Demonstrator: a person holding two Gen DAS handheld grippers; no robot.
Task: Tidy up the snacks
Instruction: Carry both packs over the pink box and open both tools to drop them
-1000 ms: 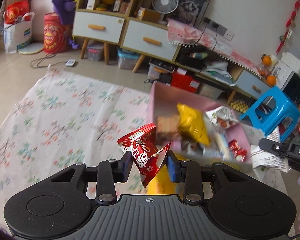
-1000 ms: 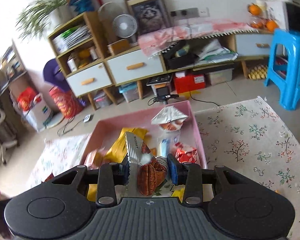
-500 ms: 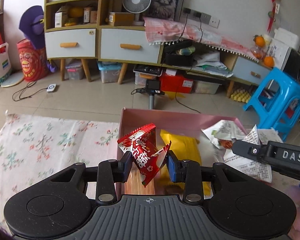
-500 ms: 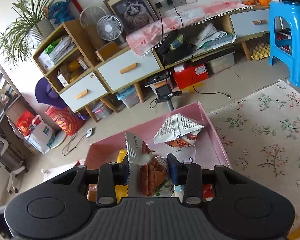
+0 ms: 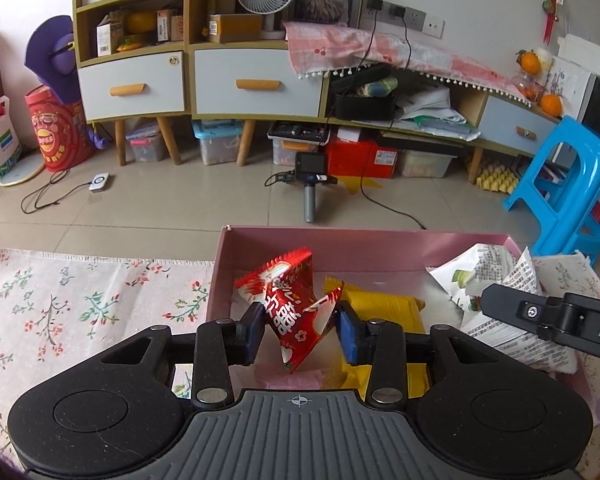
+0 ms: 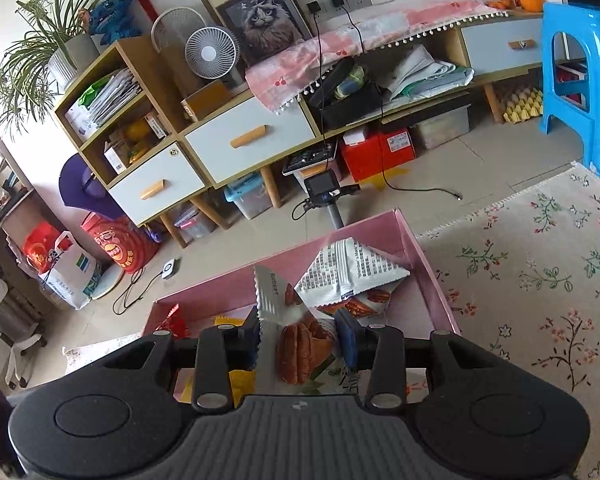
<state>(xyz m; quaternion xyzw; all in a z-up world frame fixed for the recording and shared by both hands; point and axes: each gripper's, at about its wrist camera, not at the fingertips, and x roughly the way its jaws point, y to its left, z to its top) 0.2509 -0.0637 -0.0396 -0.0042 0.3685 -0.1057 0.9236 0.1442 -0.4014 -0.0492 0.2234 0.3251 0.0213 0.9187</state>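
Our left gripper (image 5: 298, 330) had the red snack packet (image 5: 290, 304) standing between its jaws, which had just been opening. The left pad still looked to be against the wrapper, while on the right only a folded corner of foil reached the blue pad, so we'd call it a loosening hold, not a firm one. The packet's long axis ran steeply up and away from us, tilted right at the top, and it hung right over the left end of the pink box (image 5: 340, 240). The drop was straight down from there. Below and to the right lay a yellow packet (image 5: 384, 304), and a white printed packet (image 5: 496, 264) filled the box's right end, with the other tool's black arm crossing in front of it.

Over on the right gripper (image 6: 298, 338) it was the same story. A pecan snack packet (image 6: 300, 350) sat upright between jaws that had just been opening too, the blue pad standing just clear of it. Directly ahead lay that white printed packet (image 6: 352, 272), so we figured the pecan one could land against it. Flowered rug (image 6: 540, 280) either side, floor camera (image 6: 324, 188) beyond the box — nothing else in the way.
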